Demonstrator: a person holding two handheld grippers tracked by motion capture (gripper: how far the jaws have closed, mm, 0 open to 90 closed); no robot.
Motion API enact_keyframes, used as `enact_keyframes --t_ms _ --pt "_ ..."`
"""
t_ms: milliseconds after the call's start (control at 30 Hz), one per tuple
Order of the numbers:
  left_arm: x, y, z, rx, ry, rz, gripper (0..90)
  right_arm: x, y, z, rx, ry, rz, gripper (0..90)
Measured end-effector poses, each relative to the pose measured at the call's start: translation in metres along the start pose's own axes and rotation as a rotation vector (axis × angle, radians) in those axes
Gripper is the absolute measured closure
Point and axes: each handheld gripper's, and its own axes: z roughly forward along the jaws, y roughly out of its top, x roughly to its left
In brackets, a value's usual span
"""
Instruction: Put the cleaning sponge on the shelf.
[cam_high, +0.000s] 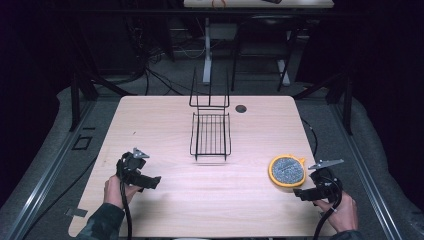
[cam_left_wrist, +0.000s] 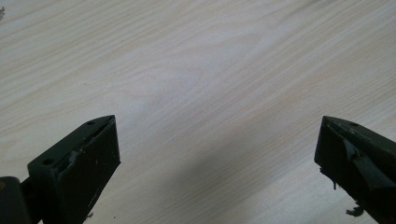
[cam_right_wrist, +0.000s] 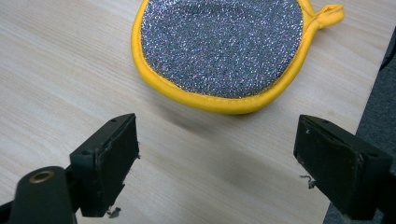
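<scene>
The right gripper (cam_right_wrist: 217, 154) hovers with jaws spread wide, aimed at the yellow-rimmed scouring pad (cam_right_wrist: 219, 51) lying flat near the table's (cam_high: 210, 200) right edge, probably lined up to take its near rim. The left gripper (cam_left_wrist: 217, 154) waits over bare wood, jaws likewise apart, holding nothing. A black wire rack (cam_high: 210, 134) stands mid-table, well apart.

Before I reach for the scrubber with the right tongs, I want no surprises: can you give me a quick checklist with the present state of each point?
1. Right tongs open: ok.
2. Scrubber lies flat on the table, straight ahead of them: ok.
3. Nothing between tongs and scrubber: ok.
4. Left tongs open, holding nothing: ok.
5. Wire rack stands apart from the scrubber: ok.
6. Scrubber's underside free of the table: cannot tell.
</scene>
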Motion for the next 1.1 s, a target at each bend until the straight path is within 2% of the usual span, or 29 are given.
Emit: enact_keyframes --t_ms 300,567,800,967,1100 --pt "0.000 0.000 0.000 0.007 -0.005 0.004 0.0 0.002 0.005 0.000 -0.005 -0.003 -0.011 13.4" --pt "-0.002 0.001 0.001 0.015 -0.008 0.013 0.0 0.001 0.013 -0.001 -0.036 0.007 -0.006 13.1" --pt "-0.002 0.002 0.003 0.021 -0.015 0.012 0.0 0.001 0.022 0.000 -0.055 0.015 -0.004 9.2" --pt "-0.003 0.003 0.005 0.030 -0.020 0.016 0.0 0.000 0.027 0.004 -0.059 0.022 -0.009 5.9" --pt "-0.004 0.003 0.007 0.038 -0.020 0.019 0.0 -0.003 0.032 0.010 -0.052 0.026 -0.018 6.7"
